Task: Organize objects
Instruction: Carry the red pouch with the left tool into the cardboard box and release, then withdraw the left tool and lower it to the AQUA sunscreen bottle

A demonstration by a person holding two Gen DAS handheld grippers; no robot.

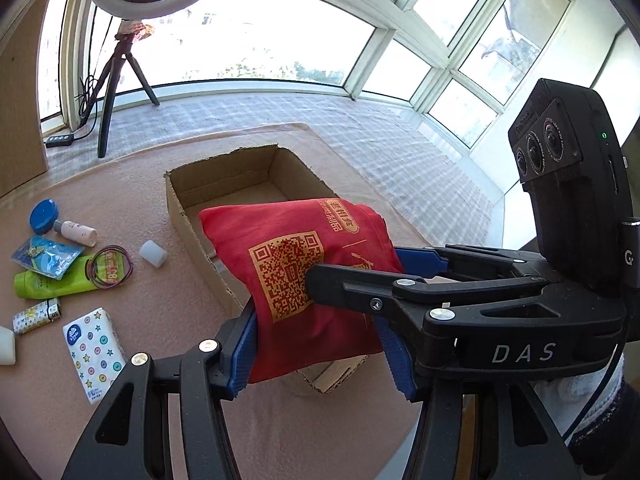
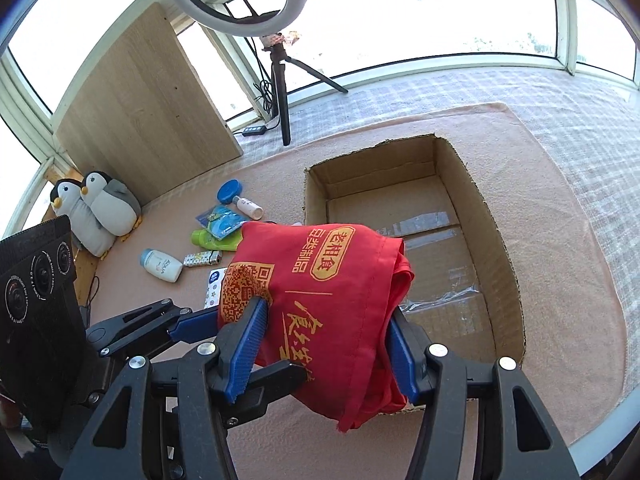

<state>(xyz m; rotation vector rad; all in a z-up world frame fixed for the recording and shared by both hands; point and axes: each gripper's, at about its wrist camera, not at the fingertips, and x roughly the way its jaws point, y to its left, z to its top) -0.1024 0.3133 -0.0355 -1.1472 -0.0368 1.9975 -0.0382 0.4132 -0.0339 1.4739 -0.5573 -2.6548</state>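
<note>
While both grippers' blue-padded fingers (image 1: 240, 354) pinch it, left gripper (image 1: 320, 344) & right gripper (image 2: 326, 350) clamped on opposite edges, the folded red cloth bag w/ gold QR print (image 1: 296, 264) hangs over the near end of the open brown cardboard box (image 2: 460, 184). Small toiletries (image 1: 56, 276) lie beside it on the pink-covered table (image 1: 132, 184).

Red bag (image 2: 340, 292) with gold print, brown cardboard box (image 2: 496, 240), pink mat (image 2: 560, 208).

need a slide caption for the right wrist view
Both tongs, right and left, grip a folded red bag above an open cardboard box.
</note>
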